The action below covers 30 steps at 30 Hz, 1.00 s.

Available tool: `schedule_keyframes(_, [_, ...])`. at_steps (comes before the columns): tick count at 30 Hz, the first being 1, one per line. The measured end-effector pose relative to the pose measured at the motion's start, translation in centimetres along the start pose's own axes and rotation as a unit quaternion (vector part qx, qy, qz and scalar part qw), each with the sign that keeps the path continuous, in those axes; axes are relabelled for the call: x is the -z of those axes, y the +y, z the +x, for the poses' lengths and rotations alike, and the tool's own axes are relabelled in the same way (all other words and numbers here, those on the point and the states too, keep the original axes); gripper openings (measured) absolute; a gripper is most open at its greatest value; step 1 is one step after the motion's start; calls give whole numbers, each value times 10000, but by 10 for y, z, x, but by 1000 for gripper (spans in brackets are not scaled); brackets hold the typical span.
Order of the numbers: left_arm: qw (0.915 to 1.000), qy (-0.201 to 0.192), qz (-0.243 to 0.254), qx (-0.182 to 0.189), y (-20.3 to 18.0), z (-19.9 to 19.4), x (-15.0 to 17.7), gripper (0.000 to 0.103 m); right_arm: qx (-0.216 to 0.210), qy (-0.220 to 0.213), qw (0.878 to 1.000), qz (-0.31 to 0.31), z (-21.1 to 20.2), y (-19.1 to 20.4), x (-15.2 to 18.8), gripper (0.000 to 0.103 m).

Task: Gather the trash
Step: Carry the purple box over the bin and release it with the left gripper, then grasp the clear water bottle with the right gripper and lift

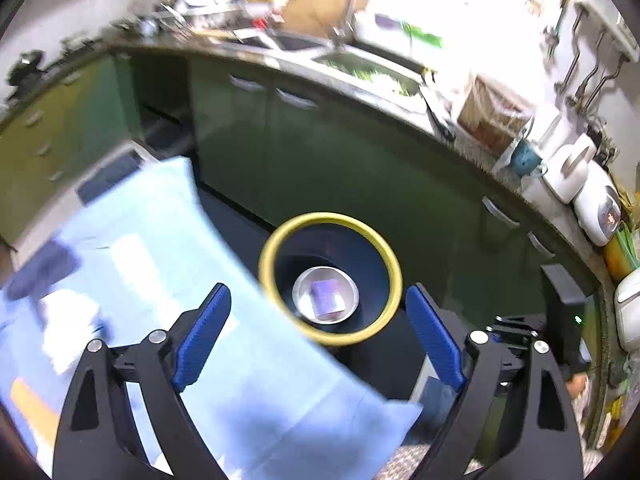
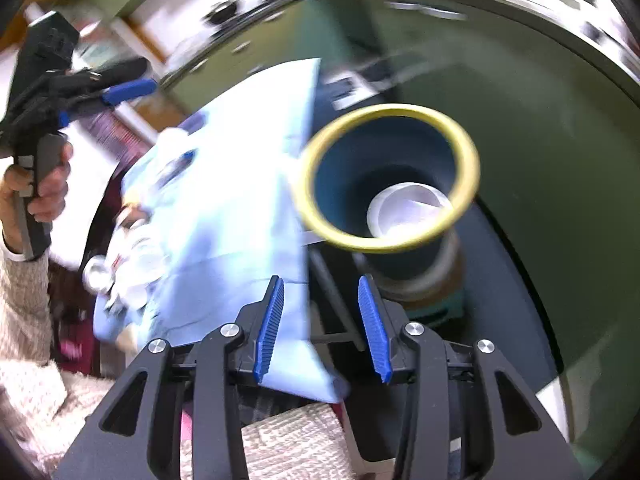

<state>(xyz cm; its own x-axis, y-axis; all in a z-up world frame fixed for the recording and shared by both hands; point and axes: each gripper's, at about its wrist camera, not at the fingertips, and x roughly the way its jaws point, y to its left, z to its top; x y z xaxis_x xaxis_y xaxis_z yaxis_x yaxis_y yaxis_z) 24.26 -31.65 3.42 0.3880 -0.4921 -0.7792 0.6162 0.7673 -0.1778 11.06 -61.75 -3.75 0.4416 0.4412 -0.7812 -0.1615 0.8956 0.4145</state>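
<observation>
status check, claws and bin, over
Left claw open, empty, above the yellow-rimmed bin. Right claw part open, nothing gripped. Trash already in the bin's bottom. Blue cloth edge lies beside the rim.

Bin (image 1: 376, 256), dark blue, yellow-rimmed, upright on the floor beside the blue-covered worktop (image 1: 168, 264); pale trash (image 1: 326, 298) lies inside.

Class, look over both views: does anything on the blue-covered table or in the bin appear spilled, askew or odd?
Yes. Scraps of litter lie scattered on the blue cloth, not in the yellow-rimmed bin, which holds a white cup.
</observation>
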Motion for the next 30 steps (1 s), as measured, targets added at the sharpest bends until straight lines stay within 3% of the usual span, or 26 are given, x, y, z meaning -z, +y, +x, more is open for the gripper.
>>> schedule_keyframes(4, [9980,-392,-448,-203,37,-74,53,88,-481,356,9927,-1051,27,73,-14,57])
schedule_keyframes(6, [9957,-537,-696,-284,63,-104,86,88,-614,566,9843,-1555,42,110,-22,57])
schedule_keyframes(10, [9891,-906,-1019,-554,92,-157,134,89,-893,1050,9600,-2437,79,182,-43,57])
schedule_keyframes(15, [9777,-1167,-1494,-908,120,-195,191,91,-795,1996,9216,-3232,145,262,-68,57])
schedule_keyframes(18, [9746,-1084,-1739,-908,131,-203,216,91,-563,2616,8974,-3508,183,286,-73,57])
schedule_keyframes(23, [9701,-1113,-1872,-1074,146,-207,240,91,-46,3183,8727,-3703,230,296,-75,58])
schedule_keyframes(30, [9688,-1096,-2000,-976,162,-202,252,91,217,3613,8489,-3852,260,305,-70,66])
